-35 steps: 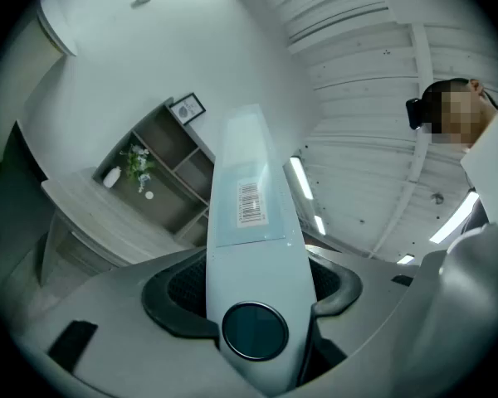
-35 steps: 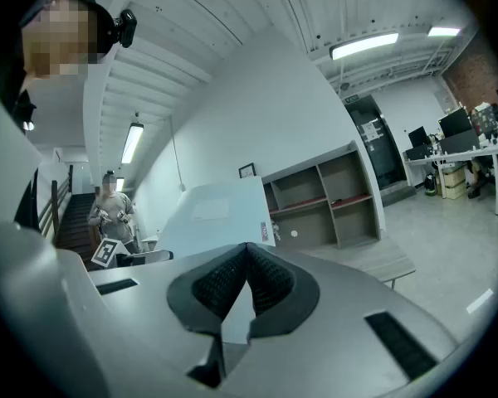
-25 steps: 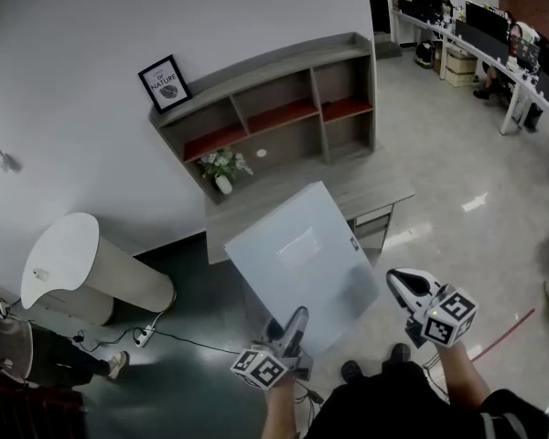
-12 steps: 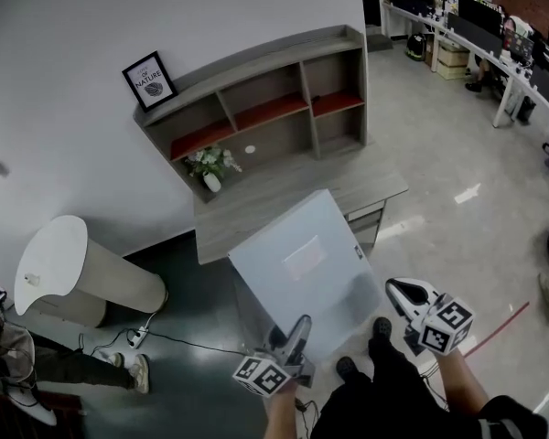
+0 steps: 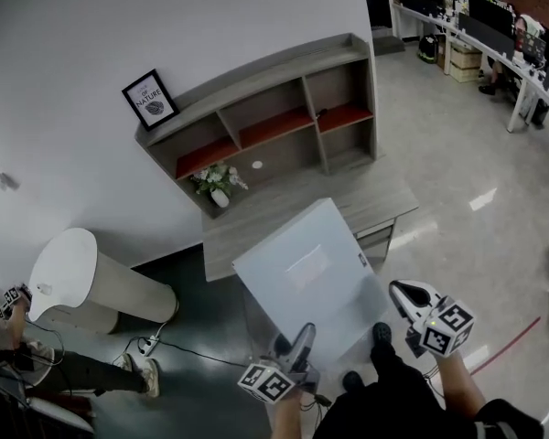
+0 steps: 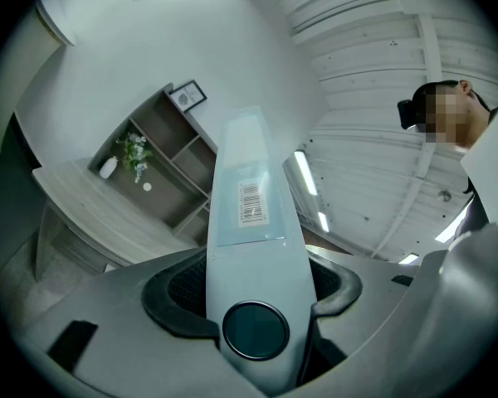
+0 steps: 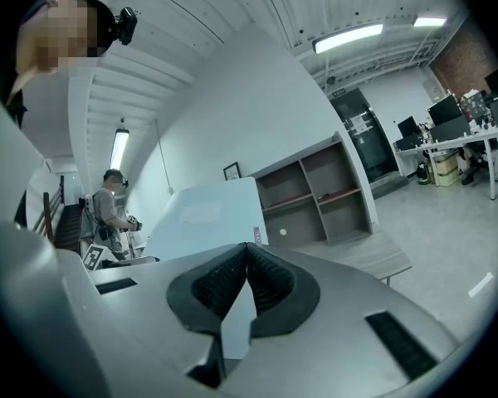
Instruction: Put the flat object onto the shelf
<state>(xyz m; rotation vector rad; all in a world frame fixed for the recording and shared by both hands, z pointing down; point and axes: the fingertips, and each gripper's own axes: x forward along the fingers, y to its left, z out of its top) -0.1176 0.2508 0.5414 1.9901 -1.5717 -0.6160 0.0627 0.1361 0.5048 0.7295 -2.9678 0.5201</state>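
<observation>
Tongs in the left hand (image 5: pixel 304 335) sit at the lower centre of the head view, clenched on the near edge of a pale blue-grey flat rectangular panel (image 5: pixel 304 268). The left gripper view shows that panel edge-on between the two dark pads, with a barcode label (image 6: pixel 250 202) on its face. The panel hangs tilted in the air, and its far edge reaches up the frame to overlap the front of the grey wooden bench (image 5: pixel 371 190); it is not on the shelf. The right tongs (image 5: pixel 401 293) are at the lower right, just beside the panel's right edge. In the right gripper view their ribbed pads are pressed together at the tips with nothing between them, and the panel lies past them to the left. At the back of the bench, in the upper centre, stands a grey wooden shelf unit with red-lined compartments (image 5: pixel 265 108), set against a white wall. A small black-framed picture (image 5: pixel 150 100) leans on the left end of its top. A little green plant in a white vase (image 5: pixel 217 183) stands on the bench below the shelf's left part.
</observation>
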